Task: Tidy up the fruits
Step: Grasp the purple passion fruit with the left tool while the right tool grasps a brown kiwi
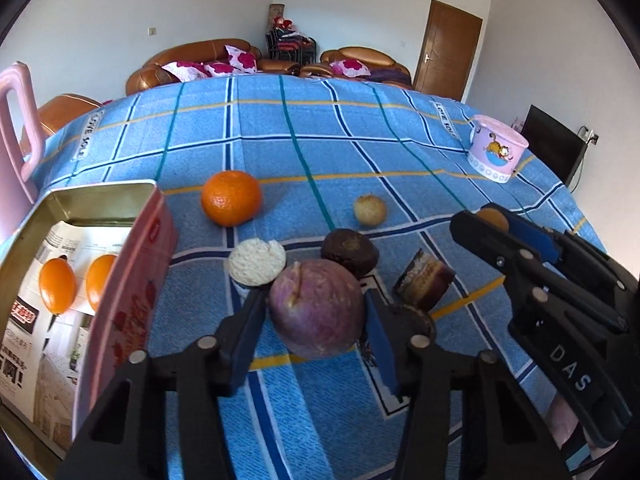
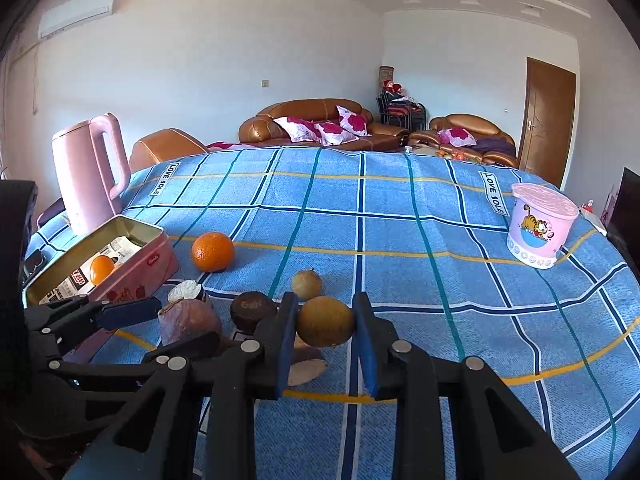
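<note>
Gripping a mottled purple passion fruit with a slit near its stem, the left tongs press both sides; the right tongs clamp a dull yellow-brown round fruit.

Purple passion fruit upright between blue pads; yellow-brown fruit likewise clamped; orange far left on worktop; two oranges inside pink tin.

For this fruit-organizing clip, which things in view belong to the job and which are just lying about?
Job: purple fruit between the left gripper fingers; yellow-brown fruit held in the right gripper; orange; small pale fruit; dark round fruit; pink tin.

Lying about: pink kettle; cartoon tub.
</note>
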Available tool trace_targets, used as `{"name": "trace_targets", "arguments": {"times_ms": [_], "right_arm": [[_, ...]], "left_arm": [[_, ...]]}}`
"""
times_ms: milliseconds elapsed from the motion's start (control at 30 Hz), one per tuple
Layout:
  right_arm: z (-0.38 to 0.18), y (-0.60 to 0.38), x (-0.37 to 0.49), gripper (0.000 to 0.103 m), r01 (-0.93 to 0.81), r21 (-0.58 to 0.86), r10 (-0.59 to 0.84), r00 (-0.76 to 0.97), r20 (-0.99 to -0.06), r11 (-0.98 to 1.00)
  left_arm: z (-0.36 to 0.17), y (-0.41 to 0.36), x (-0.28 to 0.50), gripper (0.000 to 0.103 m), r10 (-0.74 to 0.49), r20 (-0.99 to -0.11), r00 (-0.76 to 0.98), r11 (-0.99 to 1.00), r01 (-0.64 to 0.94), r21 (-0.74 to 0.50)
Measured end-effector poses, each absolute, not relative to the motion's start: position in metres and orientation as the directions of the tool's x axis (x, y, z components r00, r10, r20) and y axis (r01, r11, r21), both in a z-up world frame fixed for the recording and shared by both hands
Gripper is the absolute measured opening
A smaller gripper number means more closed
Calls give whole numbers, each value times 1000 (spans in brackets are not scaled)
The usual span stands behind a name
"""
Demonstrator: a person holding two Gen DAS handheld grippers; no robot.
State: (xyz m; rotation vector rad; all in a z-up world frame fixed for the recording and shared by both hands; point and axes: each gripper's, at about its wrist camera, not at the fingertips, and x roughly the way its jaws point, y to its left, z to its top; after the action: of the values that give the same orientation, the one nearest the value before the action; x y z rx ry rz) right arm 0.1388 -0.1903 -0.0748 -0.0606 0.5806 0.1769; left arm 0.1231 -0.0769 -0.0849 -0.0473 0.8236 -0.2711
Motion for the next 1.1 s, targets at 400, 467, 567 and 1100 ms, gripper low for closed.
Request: {"name": "trace_targets", "arguments": {"times_ms": [400,467,567,1100], "right_arm": [[-71,-193,131,30,-220,29,203,835,-512,975],[-70,-194,130,30,-229,39,217,838,-501,973],[-68,-194,127,30,-241,42,230,843,-485,970],[-63,-194,117,30,-254,32,242,867,-435,967]], "left_arm": [[-72,-68,109,49,-235,-644,728,972,181,-150],[-69,-69,106,50,-219,-627,747,976,176,-132],[-66,-70,102,50,-202,-606,770,979,171,-109],[-57,-65,90,50,-162,-540,826,987,134,-91]]}}
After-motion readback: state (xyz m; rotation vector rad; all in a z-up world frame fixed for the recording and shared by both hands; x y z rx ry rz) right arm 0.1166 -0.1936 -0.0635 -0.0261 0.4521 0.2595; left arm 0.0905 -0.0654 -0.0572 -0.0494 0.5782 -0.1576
